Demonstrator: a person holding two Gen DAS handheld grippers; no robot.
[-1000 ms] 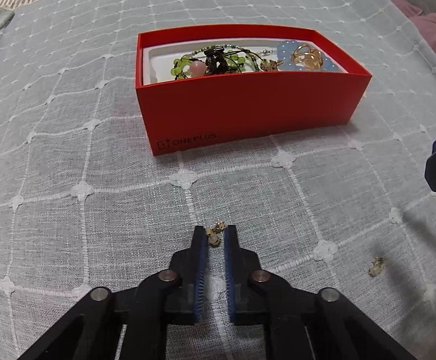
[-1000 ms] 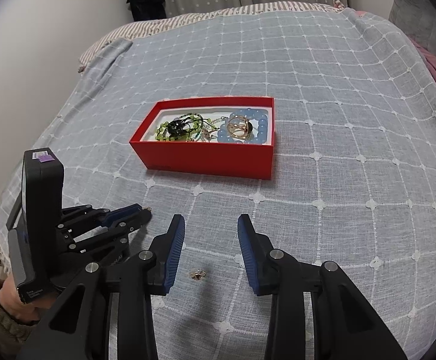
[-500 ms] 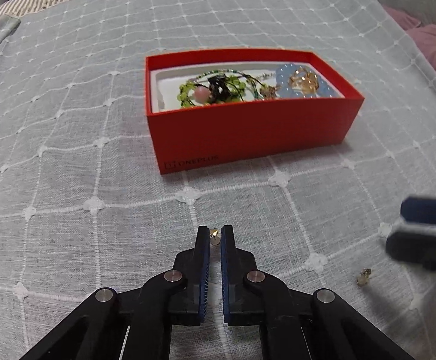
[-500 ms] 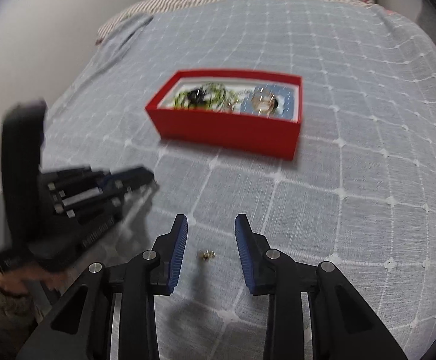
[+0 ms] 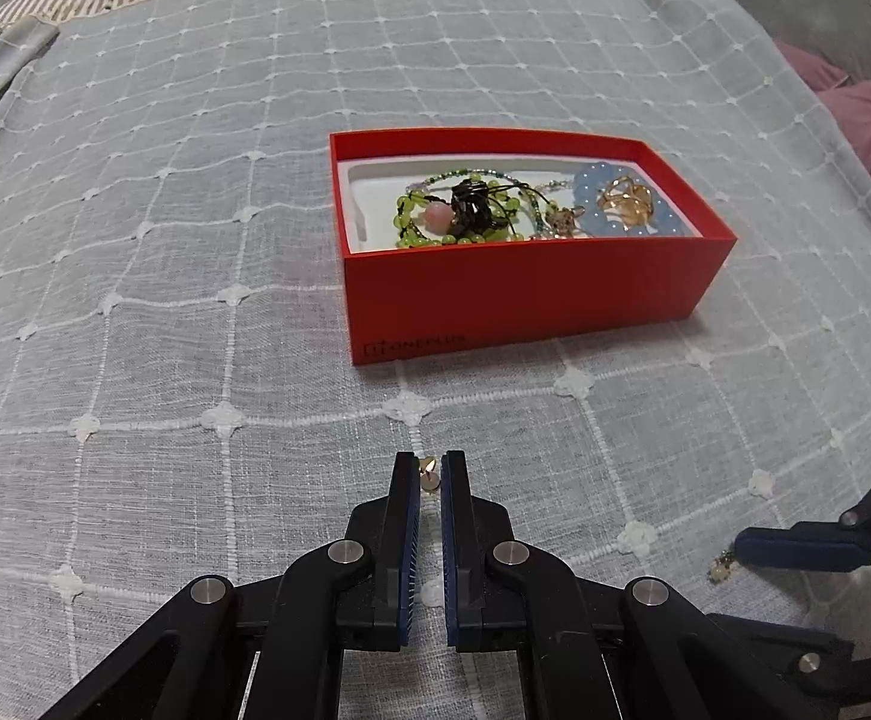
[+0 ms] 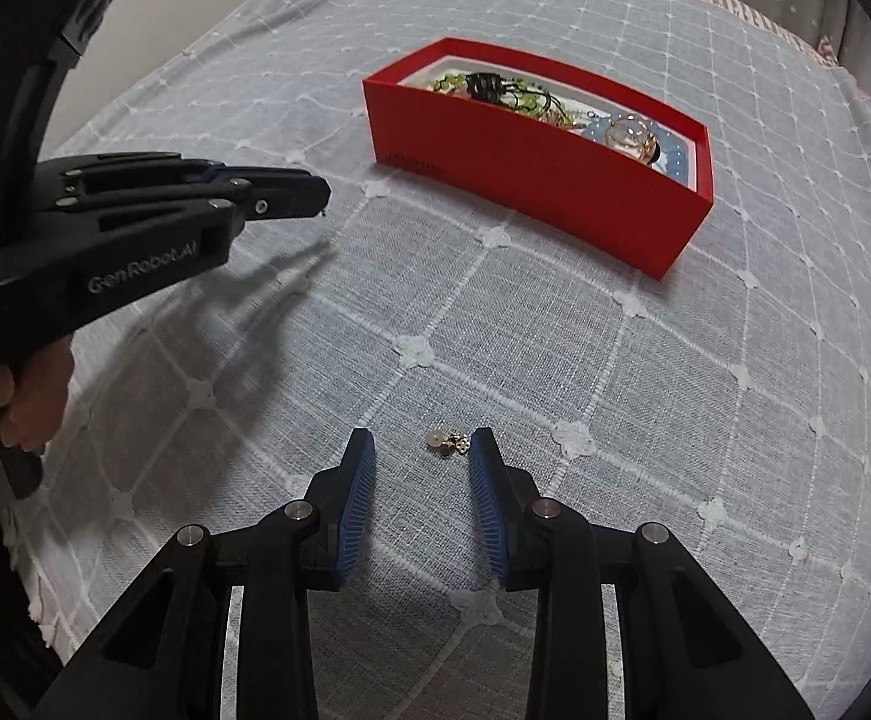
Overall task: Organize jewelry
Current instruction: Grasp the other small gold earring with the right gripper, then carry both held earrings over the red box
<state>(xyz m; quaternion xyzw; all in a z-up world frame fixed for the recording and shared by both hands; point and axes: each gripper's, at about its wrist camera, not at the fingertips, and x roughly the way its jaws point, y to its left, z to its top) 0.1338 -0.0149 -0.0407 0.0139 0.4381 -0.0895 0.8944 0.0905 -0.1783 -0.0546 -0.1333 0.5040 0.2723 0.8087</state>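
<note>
Pinching a small gold earring (image 5: 429,471), left tongs (image 5: 430,468) hang above the bed (image 5: 135,240); right tongs (image 6: 420,450), released, straddle a pearl earring (image 6: 447,441) before the red box (image 6: 531,180).

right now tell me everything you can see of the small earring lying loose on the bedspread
The small gold earring with a pale pearl-like bead lies flat on the grey checked bedspread, well short of the red cardboard box. A tiny gold cluster adjoins the bead. It sits between the open right gripper fingers, nearer the right one; contact is unclear.
</note>
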